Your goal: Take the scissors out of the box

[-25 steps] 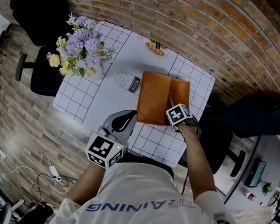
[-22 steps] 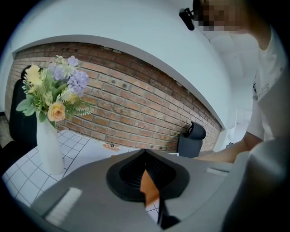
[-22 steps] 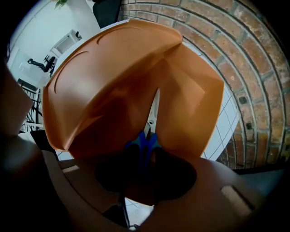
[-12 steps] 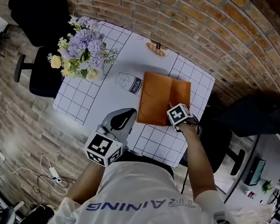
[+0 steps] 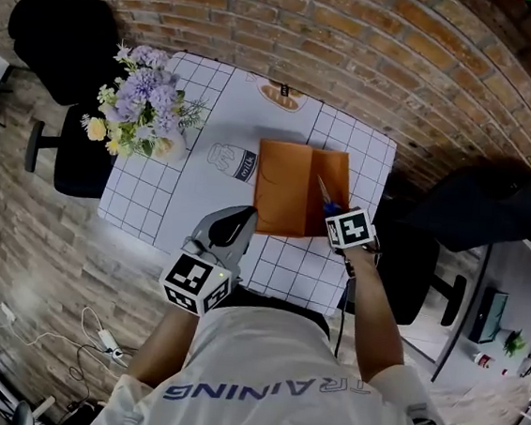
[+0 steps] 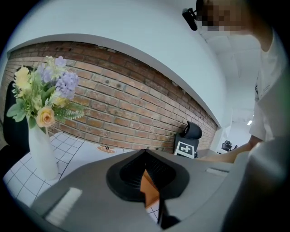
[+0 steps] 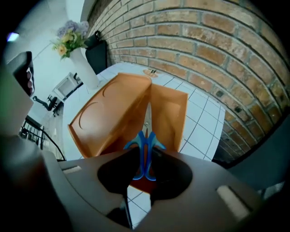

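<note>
The orange box (image 5: 287,188) lies open on the checked table (image 5: 196,115), its lid (image 7: 111,113) folded out to the left. The scissors (image 7: 145,147) have blue handles, and their blades point away over the box's open tray. My right gripper (image 5: 334,210) hangs over the box's right half, pointing steeply down. Its jaws have just been closing and are shut on the blue handles (image 5: 328,205). My left gripper (image 5: 238,225) stays low at the box's near left corner. Its jaws are a narrow gap apart, and the box corner (image 6: 148,188) shows through that gap.
A white vase of flowers (image 5: 142,109) stands at the table's left end. A milk-carton print (image 5: 226,160) marks the cloth beside the box. Black chairs stand at the far left (image 5: 62,35) and at the right (image 5: 478,206). A brick wall (image 5: 377,49) runs behind the table.
The right gripper has closed on the scissors' blue handles and risen from the box tray, so the scissors now show above it. The left gripper has stayed in place.
</note>
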